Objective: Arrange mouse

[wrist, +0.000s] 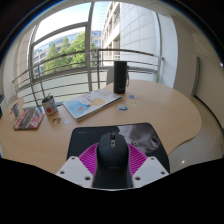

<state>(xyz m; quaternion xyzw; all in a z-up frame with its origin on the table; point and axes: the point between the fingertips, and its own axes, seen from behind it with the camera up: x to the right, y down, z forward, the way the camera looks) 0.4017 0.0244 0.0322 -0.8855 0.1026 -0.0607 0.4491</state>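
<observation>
At the left of the frame, clutter (27, 116) sits on the round wooden table (150, 105); magazines (88, 102) lie centre-left. Bottom centre, my gripper (112, 158) has the black mouse (112, 150) between its pink pads (91, 156), apparently closed on its sides over the mousepad (140, 133). I judge it light, rigid and smooth-shelled, so the flanks are the best place to grip it. A dark cylinder (120, 76) stands beyond.

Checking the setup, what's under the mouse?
The black mouse sits between the gripper's pink pads, over a dark mouse pad on the wooden table. Directly beneath it is hidden.
</observation>
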